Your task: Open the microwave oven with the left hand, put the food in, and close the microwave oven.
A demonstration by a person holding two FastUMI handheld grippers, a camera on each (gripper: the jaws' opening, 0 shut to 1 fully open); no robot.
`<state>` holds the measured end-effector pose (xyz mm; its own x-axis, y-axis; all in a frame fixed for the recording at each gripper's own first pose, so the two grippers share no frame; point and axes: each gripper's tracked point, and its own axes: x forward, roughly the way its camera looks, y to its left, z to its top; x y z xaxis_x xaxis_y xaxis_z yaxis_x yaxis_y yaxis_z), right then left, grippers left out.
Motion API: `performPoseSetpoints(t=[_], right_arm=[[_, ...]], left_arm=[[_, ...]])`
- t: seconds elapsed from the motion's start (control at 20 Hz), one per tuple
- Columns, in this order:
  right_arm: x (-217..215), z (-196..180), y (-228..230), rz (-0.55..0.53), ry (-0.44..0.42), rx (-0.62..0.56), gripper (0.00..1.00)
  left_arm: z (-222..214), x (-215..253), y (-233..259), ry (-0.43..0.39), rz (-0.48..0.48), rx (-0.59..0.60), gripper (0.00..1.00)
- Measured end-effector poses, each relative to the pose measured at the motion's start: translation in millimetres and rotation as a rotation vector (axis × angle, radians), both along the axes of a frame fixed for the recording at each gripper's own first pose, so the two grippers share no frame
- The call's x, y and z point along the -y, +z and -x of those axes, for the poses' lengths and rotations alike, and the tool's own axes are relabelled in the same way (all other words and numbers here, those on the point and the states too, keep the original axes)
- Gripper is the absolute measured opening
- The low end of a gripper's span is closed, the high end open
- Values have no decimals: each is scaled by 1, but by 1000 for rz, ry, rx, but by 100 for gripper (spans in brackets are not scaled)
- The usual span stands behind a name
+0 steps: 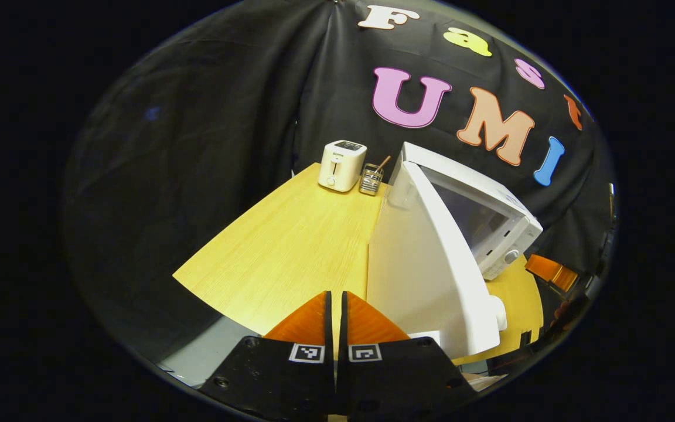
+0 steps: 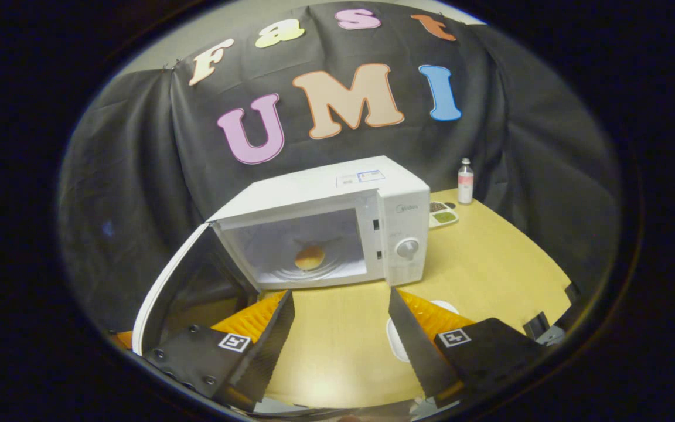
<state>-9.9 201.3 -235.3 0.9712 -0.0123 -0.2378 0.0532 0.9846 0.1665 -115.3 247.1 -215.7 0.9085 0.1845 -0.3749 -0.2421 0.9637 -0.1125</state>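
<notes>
I see food point(image 2: 310, 257) inside | door point(image 1: 431, 275) open | left gripper point(image 1: 335, 305) pressed together, right gripper point(image 2: 340, 319) spread, empty | risk: my push glances off, door stays ajar

White plate point(image 2: 399, 343) half hidden behind the right tongs point(image 2: 343, 316), jar contents point(image 1: 371, 176) too small to tell.

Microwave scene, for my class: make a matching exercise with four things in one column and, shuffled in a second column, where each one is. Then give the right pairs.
Things
1. bun
2. toaster
3. bottle
4. microwave door

Places or states
A. standing at the far edge of the table, right of the microwave
B. swung open
C. on the glass plate inside the microwave
D. at the table's far corner, beside a holder with sticks

Pairs: 1-C, 2-D, 3-A, 4-B
</notes>
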Motion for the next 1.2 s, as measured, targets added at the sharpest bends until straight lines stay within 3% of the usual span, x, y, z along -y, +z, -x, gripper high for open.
performPoseSetpoints(t=[0.4,0.65,0.7,0.75,1.2], right_arm=[[24,22,-7,20,-35,-29,92],[64,33,4,34,-94,-7,92],[73,34,6,35,-105,-6,92],[83,36,8,32,-118,-5,100],[150,23,17,3,-137,-15,100]], left_arm=[[-16,33,3,-95,-49,-12,1],[-24,53,2,-98,-42,-29,1],[-27,61,1,-106,-38,-34,1],[-30,71,-1,-115,-41,-46,1],[-57,152,-6,-185,-81,-93,1]])
